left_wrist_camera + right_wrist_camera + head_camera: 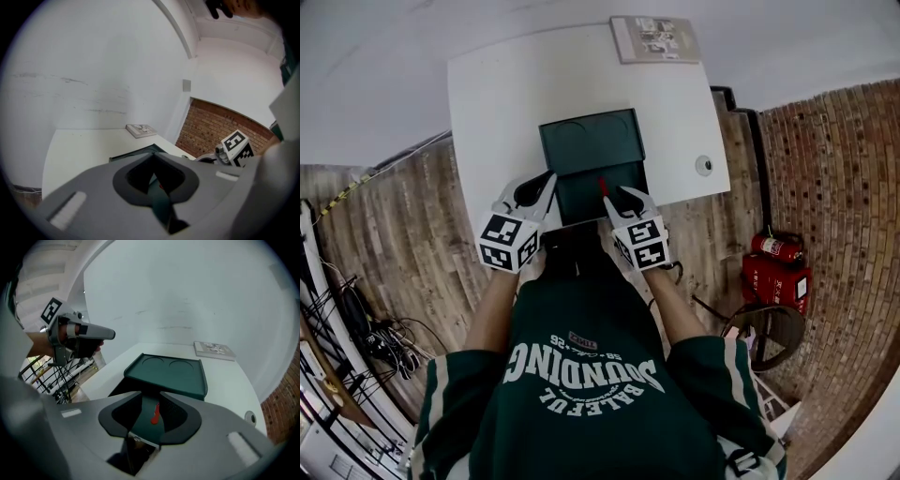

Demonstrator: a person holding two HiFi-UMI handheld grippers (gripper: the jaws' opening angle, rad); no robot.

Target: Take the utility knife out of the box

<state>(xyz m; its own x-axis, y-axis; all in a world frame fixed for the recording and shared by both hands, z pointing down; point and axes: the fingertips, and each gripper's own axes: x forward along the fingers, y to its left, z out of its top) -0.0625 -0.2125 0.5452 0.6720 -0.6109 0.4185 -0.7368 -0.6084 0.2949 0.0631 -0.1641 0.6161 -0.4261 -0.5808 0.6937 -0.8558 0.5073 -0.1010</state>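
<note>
The jaws of the right gripper [151, 400] are closed on the utility knife [149, 420], which fills the narrow gap between them. The knife is a flat dark green bar with a small red slider on its upper face and a pale edge at its near end. Its long axis runs along the jaws, from near to far, and the far end points toward the raised lid [168, 373]. It is held over the right part of the open box [581, 204].

The box is dark green, smooth plastic; two round shapes are pressed into its lid.

The jaws of the left gripper [152, 165] are closed too, on a thin green wall at the left near corner of the box.

Both bare forearms reach forward from the body, and the two grippers lean toward each other.

The box stands on a white table [497, 103]. A thin booklet [654, 37] lies at the far edge.
</note>
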